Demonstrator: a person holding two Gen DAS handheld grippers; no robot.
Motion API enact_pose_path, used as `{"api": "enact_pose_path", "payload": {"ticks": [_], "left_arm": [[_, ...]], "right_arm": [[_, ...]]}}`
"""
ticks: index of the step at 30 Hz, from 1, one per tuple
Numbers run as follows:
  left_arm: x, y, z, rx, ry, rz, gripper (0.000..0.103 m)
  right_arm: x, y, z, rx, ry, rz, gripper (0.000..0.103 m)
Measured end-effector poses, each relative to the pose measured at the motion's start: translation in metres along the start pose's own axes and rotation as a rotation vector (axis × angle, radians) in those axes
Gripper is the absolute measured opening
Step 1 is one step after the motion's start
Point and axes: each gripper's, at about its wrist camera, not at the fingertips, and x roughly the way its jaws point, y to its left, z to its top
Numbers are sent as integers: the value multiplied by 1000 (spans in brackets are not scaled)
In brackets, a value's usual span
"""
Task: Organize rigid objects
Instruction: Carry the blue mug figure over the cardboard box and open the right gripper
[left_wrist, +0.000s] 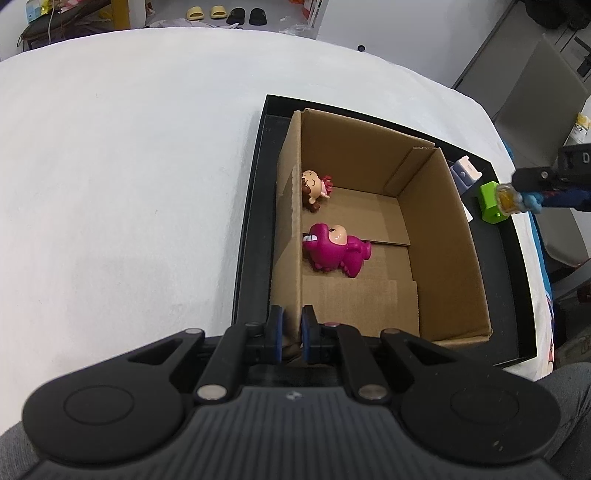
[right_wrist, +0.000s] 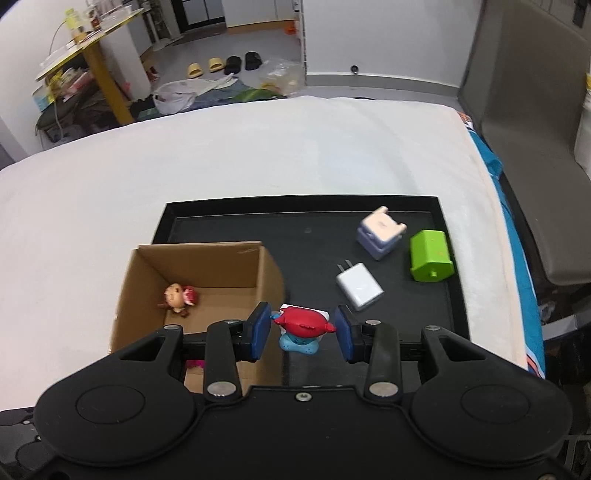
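A cardboard box (left_wrist: 436, 229) stands in a black tray (left_wrist: 255, 206). Inside lie a small doll figure (left_wrist: 314, 188) and a magenta dinosaur toy (left_wrist: 334, 251). My left gripper (left_wrist: 291, 336) is shut on the box's left wall at its near corner. My right gripper (right_wrist: 302, 332) holds a red and blue toy figure (right_wrist: 303, 326) between its pads, above the tray (right_wrist: 310, 236) just right of the box (right_wrist: 207, 266). The doll (right_wrist: 178, 297) shows inside the box. In the left wrist view the right gripper (left_wrist: 524, 195) appears at the right edge with the toy.
On the tray lie a green block (right_wrist: 431, 255), a white charger plug (right_wrist: 359, 286) and a white and lavender object (right_wrist: 380, 230). The tray sits on a white-covered table (right_wrist: 258, 155). A grey chair (right_wrist: 532, 147) stands to the right.
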Motion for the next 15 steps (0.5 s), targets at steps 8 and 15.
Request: {"api": "enact_pose_path", "payload": {"ticks": [8, 15], "left_arm": [[2, 1, 2, -2, -3, -12, 9], [2, 3, 0, 0, -6, -14, 9]], "right_arm": [[10, 26, -1, -33, 9, 10, 38], [17, 44, 3, -52, 11, 30, 38]]}}
